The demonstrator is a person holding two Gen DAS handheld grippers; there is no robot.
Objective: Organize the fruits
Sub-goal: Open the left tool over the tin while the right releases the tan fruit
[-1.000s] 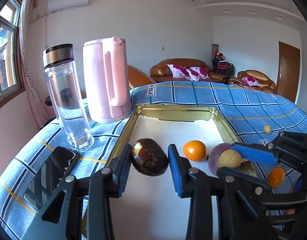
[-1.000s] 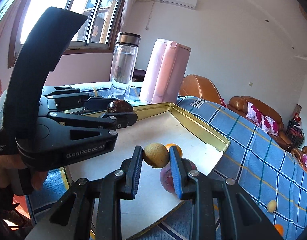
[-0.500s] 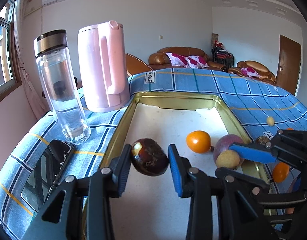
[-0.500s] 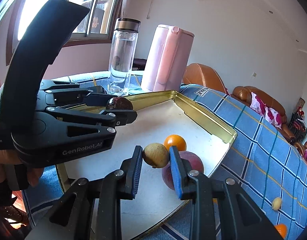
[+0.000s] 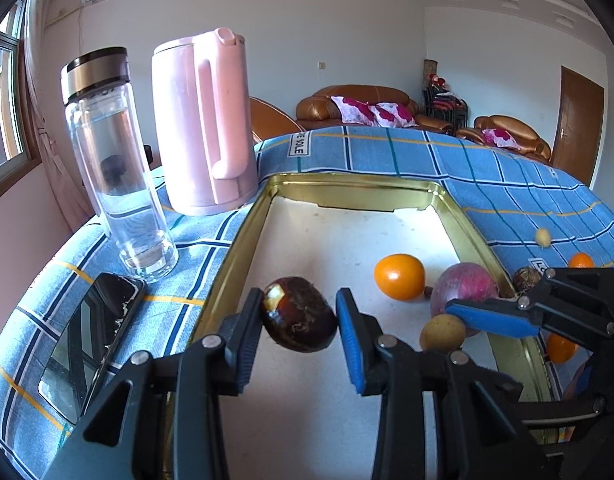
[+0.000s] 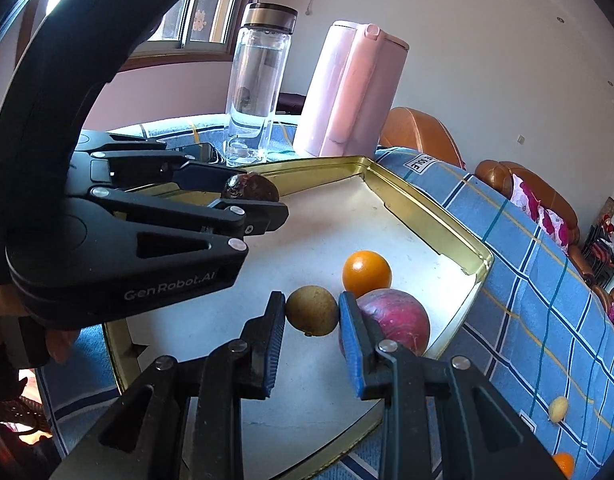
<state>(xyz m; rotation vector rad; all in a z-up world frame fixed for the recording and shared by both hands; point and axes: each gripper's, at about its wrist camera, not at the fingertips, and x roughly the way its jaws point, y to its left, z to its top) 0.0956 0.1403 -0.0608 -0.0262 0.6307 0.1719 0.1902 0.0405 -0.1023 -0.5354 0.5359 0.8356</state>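
— Both grippers have tipped lower over the tray (image 5: 243, 236) since a second ago; the orange (image 5: 399, 276) and purple fruit (image 5: 463, 288) now sit further up in the left wrist view.

— And the grips?

— Unchanged: the left gripper (image 5: 299, 314) stays clenched on the dark brown fruit (image 5: 299, 314), the right gripper (image 6: 311, 312) on the tan fruit (image 6: 311, 311), purple fruit at its three o'clock. Likely both are about to be set down.

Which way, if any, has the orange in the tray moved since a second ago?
No. The orange still lies just left of the purple fruit, unmoved.
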